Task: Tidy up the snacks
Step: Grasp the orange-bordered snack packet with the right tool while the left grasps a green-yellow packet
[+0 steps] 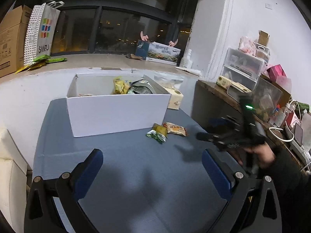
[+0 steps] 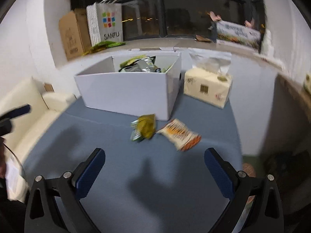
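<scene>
Both grippers, left [image 1: 152, 167] and right [image 2: 154, 166], are being held wide and empty; two packets, green [image 2: 143, 128] and orange [image 2: 179, 134], are lying outside the white box [image 2: 126, 91], awaiting collection

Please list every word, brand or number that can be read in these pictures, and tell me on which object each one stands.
"SANFU": on the white dotted paper shopping bag, under coloured squares.

Too blurred or small to read: print on the brown cardboard box, the barcode label on the cream tissue pack, the long printed carton, and the green snack packet and orange snack packet.
</scene>
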{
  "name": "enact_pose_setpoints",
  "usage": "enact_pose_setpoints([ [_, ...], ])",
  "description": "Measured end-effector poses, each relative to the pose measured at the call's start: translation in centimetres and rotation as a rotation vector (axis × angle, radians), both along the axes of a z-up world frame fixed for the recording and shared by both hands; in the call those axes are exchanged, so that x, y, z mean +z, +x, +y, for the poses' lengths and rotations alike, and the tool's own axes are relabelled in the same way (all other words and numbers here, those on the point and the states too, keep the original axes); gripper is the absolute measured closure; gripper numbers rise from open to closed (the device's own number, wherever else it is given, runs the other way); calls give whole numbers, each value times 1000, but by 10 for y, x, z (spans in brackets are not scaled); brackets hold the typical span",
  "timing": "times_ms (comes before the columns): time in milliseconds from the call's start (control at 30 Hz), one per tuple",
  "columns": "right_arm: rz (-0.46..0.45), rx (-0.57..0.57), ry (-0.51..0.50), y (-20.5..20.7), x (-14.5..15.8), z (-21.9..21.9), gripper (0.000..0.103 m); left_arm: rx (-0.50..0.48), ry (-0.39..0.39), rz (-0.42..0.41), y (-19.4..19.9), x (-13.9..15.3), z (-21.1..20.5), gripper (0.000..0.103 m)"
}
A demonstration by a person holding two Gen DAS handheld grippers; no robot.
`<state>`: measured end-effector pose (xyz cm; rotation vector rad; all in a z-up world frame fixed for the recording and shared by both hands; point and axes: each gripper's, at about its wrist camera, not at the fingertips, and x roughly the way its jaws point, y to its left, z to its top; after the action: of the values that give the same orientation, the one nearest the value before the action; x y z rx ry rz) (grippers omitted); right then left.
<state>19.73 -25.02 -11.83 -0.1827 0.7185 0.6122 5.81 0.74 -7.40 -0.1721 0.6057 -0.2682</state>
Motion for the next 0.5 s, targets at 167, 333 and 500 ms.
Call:
enact_pose_setpoints([
  [167, 53, 116, -130, 54, -27, 12, 0, -14, 9, 24, -1, -6, -9, 0],
  [333, 123, 158, -145, 92, -47, 20, 0, -25, 23, 53, 0, -14, -14, 0],
  [500, 144, 217, -181, 108, -62, 32, 4, -21, 23, 66, 2, -18, -14, 0],
])
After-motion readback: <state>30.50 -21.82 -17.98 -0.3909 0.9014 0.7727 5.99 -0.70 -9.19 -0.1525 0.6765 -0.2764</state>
